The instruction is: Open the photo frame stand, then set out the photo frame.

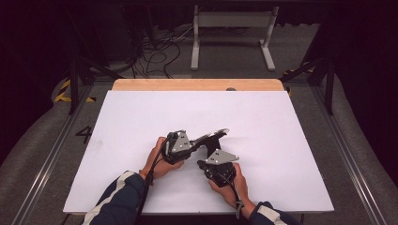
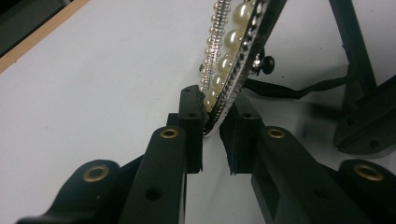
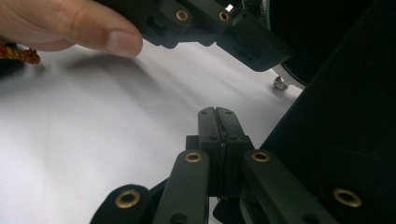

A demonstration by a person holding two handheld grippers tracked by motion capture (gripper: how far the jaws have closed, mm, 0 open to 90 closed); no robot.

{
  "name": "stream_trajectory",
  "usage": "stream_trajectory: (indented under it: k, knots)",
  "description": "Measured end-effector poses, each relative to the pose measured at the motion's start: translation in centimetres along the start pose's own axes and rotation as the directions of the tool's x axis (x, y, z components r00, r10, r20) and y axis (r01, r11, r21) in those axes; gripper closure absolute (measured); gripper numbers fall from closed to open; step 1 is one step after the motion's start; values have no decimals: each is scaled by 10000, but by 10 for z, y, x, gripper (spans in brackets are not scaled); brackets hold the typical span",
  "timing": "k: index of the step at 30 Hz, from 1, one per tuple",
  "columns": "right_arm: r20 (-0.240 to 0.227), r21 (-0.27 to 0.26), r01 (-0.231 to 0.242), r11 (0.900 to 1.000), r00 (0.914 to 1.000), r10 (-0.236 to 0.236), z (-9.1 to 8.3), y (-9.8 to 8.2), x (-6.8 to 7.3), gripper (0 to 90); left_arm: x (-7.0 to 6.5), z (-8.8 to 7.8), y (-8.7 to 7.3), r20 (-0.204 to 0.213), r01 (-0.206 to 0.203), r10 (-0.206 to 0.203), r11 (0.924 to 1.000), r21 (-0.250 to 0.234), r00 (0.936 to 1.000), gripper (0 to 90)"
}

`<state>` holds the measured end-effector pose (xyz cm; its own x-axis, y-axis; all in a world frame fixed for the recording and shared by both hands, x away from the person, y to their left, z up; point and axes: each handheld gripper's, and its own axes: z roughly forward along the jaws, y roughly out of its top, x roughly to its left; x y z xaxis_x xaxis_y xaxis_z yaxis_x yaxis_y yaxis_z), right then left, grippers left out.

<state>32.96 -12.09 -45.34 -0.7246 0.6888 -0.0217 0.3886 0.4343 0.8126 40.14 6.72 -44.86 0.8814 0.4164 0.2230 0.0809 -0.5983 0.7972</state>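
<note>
A black piece with a rim of pearls and small clear stones [image 2: 229, 42] stands tilted just above the white table [image 1: 263, 122]. In the high view its silvery rim [image 1: 217, 134] points right from my left gripper [image 1: 199, 140]. My left gripper [image 2: 215, 109] is shut on the lower end of that rim, one pad on each face. A thin black strap [image 2: 299, 89] trails behind it. My right gripper [image 1: 204, 164] sits just right of and nearer than the left one. In its own view my right gripper [image 3: 218, 114] is shut, pads flat together with nothing showing between them, beside a broad black surface [image 3: 336, 116].
A hand [image 3: 70, 23] holds the left gripper's body [image 3: 219, 28] above the white sheet. The table's far side has a bare wooden strip [image 1: 197, 84]. On the floor beyond lie cables [image 1: 159, 51], and a white stand [image 1: 232, 28] is there too. Metal rails [image 1: 56, 150] run along both sides of the table.
</note>
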Motion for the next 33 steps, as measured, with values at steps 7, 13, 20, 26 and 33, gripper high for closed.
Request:
stream_trajectory:
  k: [7, 13, 20, 26, 33]
  knots:
    - [79, 59, -42, 10000, 10000, 41, -2, -1, 0, 900, -2, -3, 1, -44, -122, 122, 9998, 137, 9999, 791]
    - [7, 77, -229, 9997, 9997, 229, -7, -4, -5, 900, -7, -5, 2, -69, -368, 371, 9987, 339, 9993, 788]
    - [94, 151, -263, 9995, 9996, 262, -13, -8, -11, 900, -10, -5, 3, -27, -436, 437, 9986, 298, 9990, 781]
    - [2, 115, -224, 9997, 9997, 224, -16, -10, -20, 900, -10, -4, 2, 71, -345, 344, 9991, 244, 9994, 776]
    - [36, 155, -214, 9997, 9998, 214, -17, -11, -23, 900, -9, -1, 0, 215, -125, 121, 9998, 170, 9997, 743]
